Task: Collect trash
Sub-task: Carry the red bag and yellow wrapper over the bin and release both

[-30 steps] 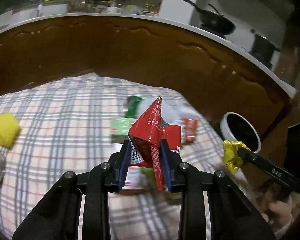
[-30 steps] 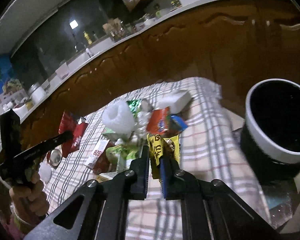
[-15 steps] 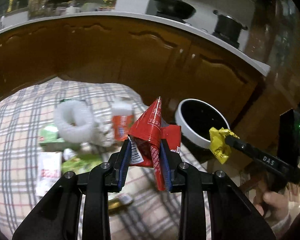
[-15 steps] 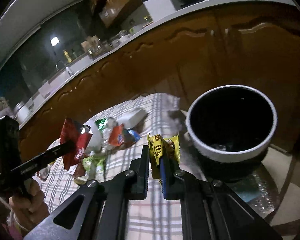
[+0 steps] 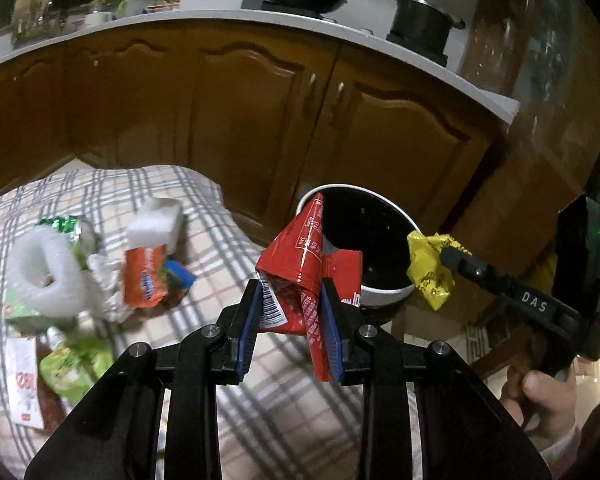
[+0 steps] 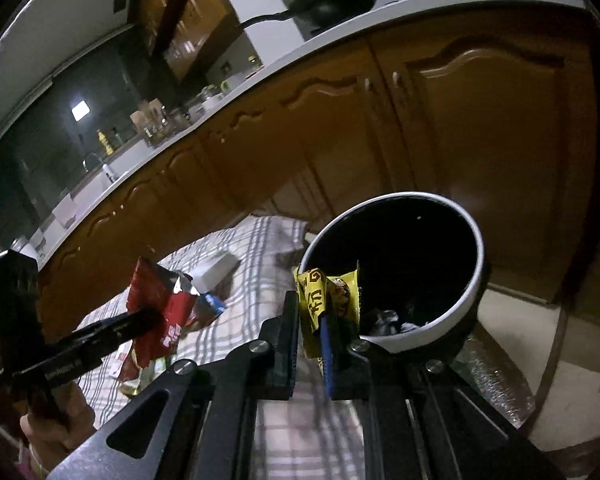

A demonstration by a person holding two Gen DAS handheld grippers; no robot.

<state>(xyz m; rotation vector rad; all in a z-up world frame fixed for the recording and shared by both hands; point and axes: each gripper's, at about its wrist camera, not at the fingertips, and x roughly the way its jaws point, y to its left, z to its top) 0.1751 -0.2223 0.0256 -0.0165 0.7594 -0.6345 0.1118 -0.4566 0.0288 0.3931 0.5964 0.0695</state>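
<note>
My left gripper [image 5: 291, 296] is shut on a red snack wrapper [image 5: 306, 270] and holds it just short of the white-rimmed black bin [image 5: 384, 248]. My right gripper [image 6: 322, 316] is shut on a crumpled yellow wrapper [image 6: 320, 296] right at the near rim of the bin [image 6: 440, 320]. The right gripper with the yellow wrapper [image 5: 430, 270] shows at the bin's right in the left wrist view. The left gripper with the red wrapper [image 6: 160, 304] shows at the left in the right wrist view. Some trash lies inside the bin.
Several pieces of trash lie on the plaid tablecloth [image 5: 204, 316]: a white foam roll [image 5: 44, 276], an orange packet [image 5: 144, 276], a white block [image 5: 156, 220], green packets [image 5: 76, 364]. Brown kitchen cabinets [image 5: 236, 120] stand close behind the table and bin.
Both grippers have swung right from over the table toward the bin, carrying their wrappers. The bin now sits directly ahead of both and looks larger.
</note>
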